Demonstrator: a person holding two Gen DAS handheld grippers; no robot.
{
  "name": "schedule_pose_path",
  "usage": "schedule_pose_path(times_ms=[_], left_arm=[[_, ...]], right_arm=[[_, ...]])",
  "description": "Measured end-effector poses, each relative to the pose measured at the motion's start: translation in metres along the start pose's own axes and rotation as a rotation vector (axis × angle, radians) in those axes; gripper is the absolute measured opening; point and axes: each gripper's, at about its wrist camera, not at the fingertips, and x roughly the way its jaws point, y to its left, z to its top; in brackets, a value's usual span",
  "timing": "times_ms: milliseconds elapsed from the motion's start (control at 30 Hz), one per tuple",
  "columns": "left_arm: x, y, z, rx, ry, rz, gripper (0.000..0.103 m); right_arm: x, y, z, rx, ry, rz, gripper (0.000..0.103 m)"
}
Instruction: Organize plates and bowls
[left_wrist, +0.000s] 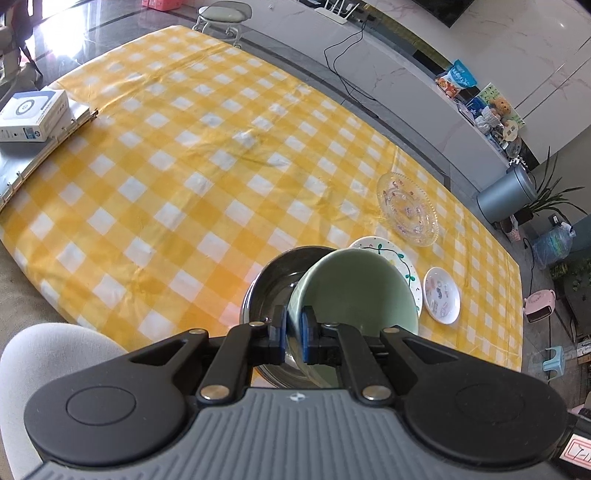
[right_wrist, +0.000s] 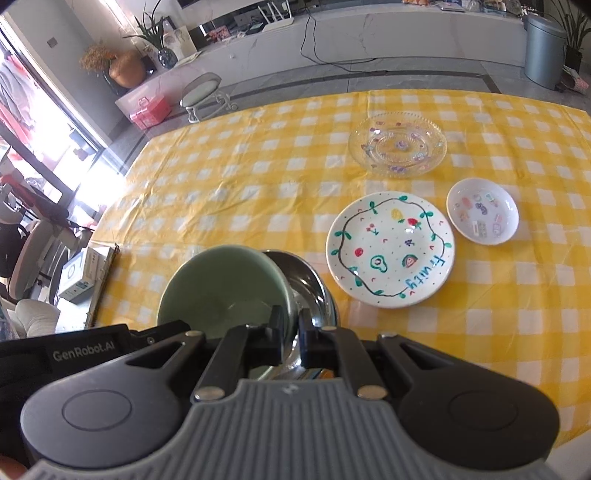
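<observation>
Now: two bowls held together above the worktop edge.

Green bowl (left_wrist: 354, 291) tilted, leaning into the steel bowl (left_wrist: 266, 291); left gripper (left_wrist: 292, 334) clamped tight on the green bowl's rim, right gripper (right_wrist: 291, 338) clamped tight on the steel bowl's rim. Just beside them on the yellow checked cloth (left_wrist: 177, 177): painted fruit plate (right_wrist: 391, 249), small white dish (right_wrist: 482, 210) near it, clear glass plate (right_wrist: 397, 144) farther back. White box (left_wrist: 31, 114) at the far left edge.
</observation>
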Motion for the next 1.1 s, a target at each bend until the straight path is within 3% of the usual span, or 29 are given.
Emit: schedule_pose_path(times_ms=[833, 1100], left_arm=[[0.033, -0.009, 0.003, 0.124, 0.084, 0.095, 0.009], [0.033, -0.009, 0.008, 0.122, 0.09, 0.086, 0.01]], right_arm=[[0.036, 0.005, -0.002, -0.089, 0.062, -0.056, 0.005], [0.043, 0.007, -0.003, -0.128, 0.063, -0.081, 0.008]])
